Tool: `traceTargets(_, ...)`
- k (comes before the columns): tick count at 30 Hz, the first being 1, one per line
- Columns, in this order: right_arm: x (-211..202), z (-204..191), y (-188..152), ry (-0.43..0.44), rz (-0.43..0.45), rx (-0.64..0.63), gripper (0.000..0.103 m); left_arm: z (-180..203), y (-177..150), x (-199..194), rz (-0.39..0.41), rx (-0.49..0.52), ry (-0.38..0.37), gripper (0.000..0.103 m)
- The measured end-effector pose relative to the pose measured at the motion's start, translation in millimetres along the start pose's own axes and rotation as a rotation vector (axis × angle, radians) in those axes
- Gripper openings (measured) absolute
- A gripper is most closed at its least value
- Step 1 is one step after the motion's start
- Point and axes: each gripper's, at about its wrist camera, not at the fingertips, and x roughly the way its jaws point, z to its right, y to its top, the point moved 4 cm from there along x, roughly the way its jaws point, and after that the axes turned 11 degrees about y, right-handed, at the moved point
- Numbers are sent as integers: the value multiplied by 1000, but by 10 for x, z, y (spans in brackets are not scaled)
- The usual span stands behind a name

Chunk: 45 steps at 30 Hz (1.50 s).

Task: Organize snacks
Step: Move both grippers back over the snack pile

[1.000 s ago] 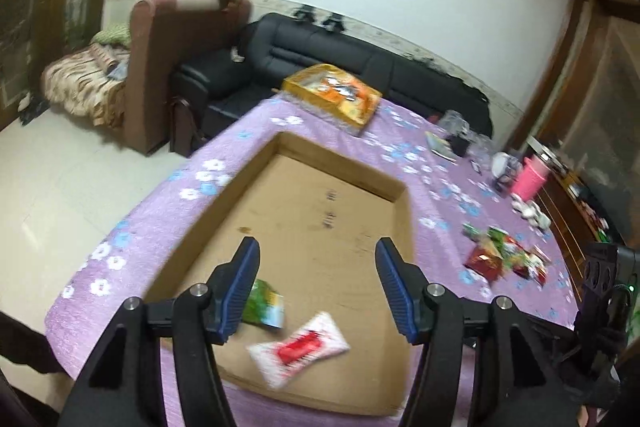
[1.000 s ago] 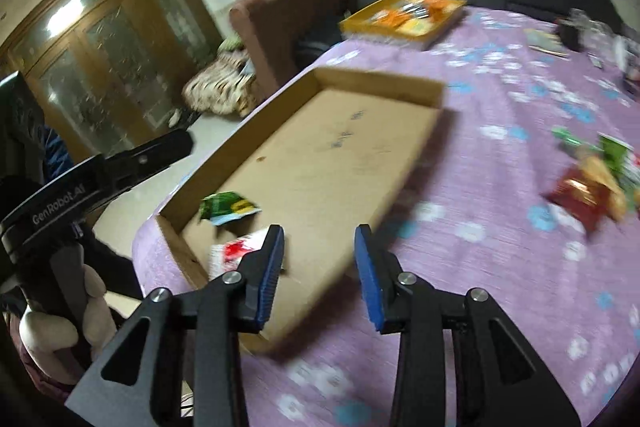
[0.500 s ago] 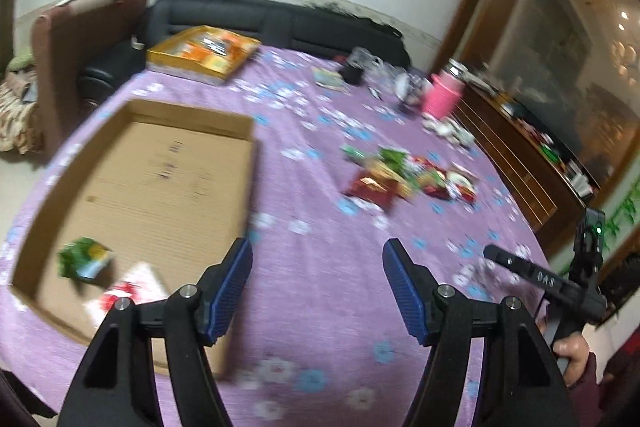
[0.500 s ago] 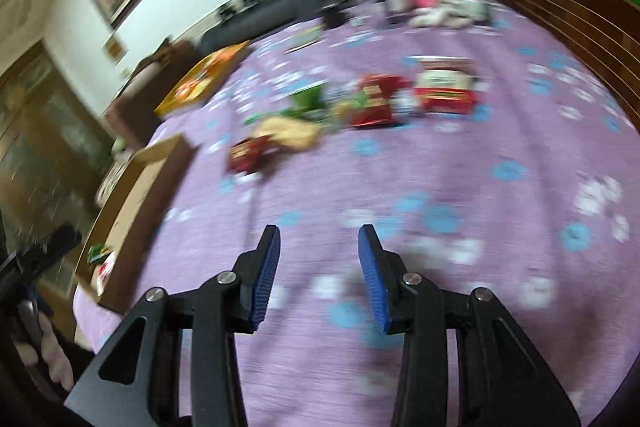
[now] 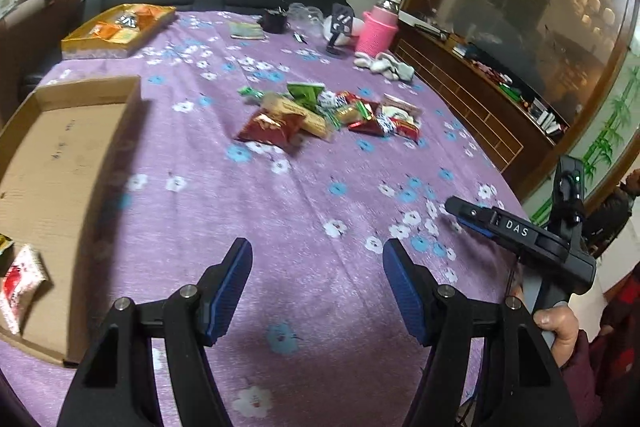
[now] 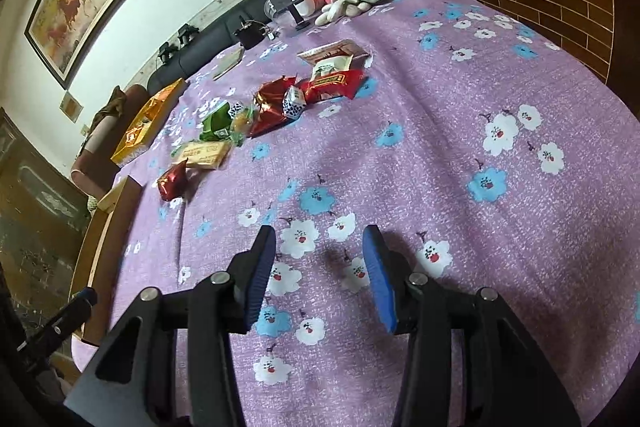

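Snack packets (image 5: 328, 113) lie in a loose heap near the middle of the counter (image 5: 304, 211), on its purple flowered cloth: a dark red foil bag (image 5: 270, 127) at the near-left edge of the heap, a green packet (image 5: 306, 91) behind it, and red wrappers (image 5: 364, 115) to the right. From the right wrist view the same heap (image 6: 280, 103) stretches across the cloth, with a small red bag (image 6: 172, 181) nearest the cardboard tray (image 6: 106, 239). That cardboard tray (image 5: 60, 187) sits at the left side of the counter, well apart from the heap, and holds a white-and-red packet (image 5: 20, 281) in its near corner. The left tongs (image 5: 316, 287) hang released above bare cloth, gripping nothing. The right tongs (image 6: 320, 275) are likewise spread apart and empty, low over the flowered cloth. A pink knitted bottle (image 5: 378, 27) and white gloves (image 5: 384, 65) stand at the far end, and an orange box (image 5: 120, 27) lies at the far left.
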Motion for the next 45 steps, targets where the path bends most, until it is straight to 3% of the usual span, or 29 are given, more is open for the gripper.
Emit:
traceTargets(15, 16, -150, -33, -16, -5, -88, 47, -58, 55, 134, -10, -44, -36, 68)
traceTargets(20, 50, -329, 217, 33, -30, -144, 47, -205, 51, 127, 1, -71, -22, 68)
traceTargets(28, 789, -848, 699, 18, -113, -379, 47, -395, 115, 149, 6, -101, -15, 68)
traceTargets(36, 1558, -1286, 669, 0, -259, -640, 47, -550, 195, 222, 11, -128, 1, 68)
traceTargets(40, 1828, -1310, 614, 5, -311, -661, 47, -621, 214, 215, 14, -140, 13, 68)
traceTargets(43, 1874, -1353, 608, 27, -308, -651, 53, -671, 220, 208, 15, -144, 35, 68)
traceTargets(44, 1875, -1366, 600, 45, -311, -636, 52, -679, 223, 210, 15, -145, 40, 68)
traceTargets(45, 1867, -1382, 588, 62, -318, -622, 43, -687, 229, 212, 15, -146, 45, 68)
